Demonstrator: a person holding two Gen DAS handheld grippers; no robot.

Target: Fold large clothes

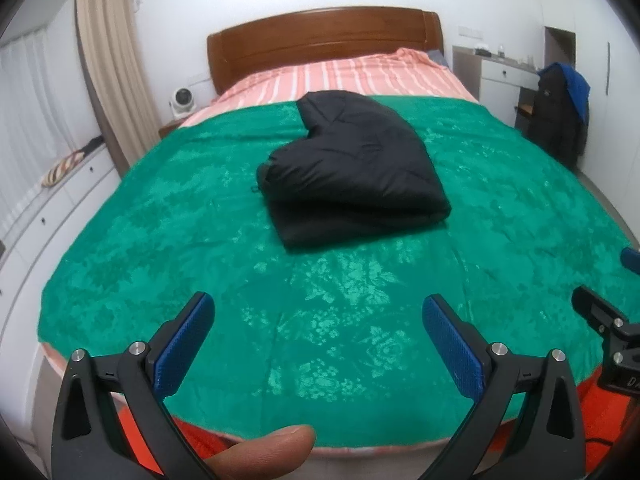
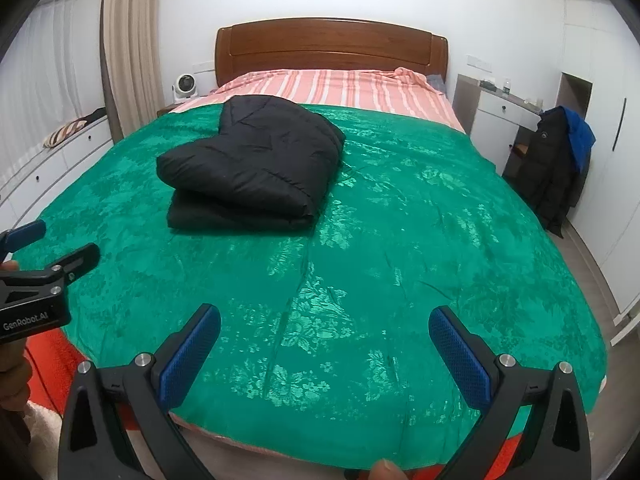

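Observation:
A black padded jacket (image 1: 356, 172) lies folded in a thick bundle on the green bedspread (image 1: 280, 320), in the middle of the bed; it also shows in the right wrist view (image 2: 248, 168), left of centre. My left gripper (image 1: 318, 316) is open and empty above the foot of the bed, well short of the jacket. My right gripper (image 2: 324, 328) is open and empty at the foot of the bed too. The right gripper shows at the right edge of the left wrist view (image 1: 604, 280). The left gripper shows at the left edge of the right wrist view (image 2: 52, 244).
A wooden headboard (image 1: 324, 36) and striped pink sheet (image 1: 340, 76) lie beyond the bedspread. White drawers (image 1: 60, 200) run along the left wall. A chair with dark and blue coats (image 2: 560, 160) stands right of the bed by a white desk (image 2: 496, 116). A small fan (image 1: 182, 100) sits on the nightstand.

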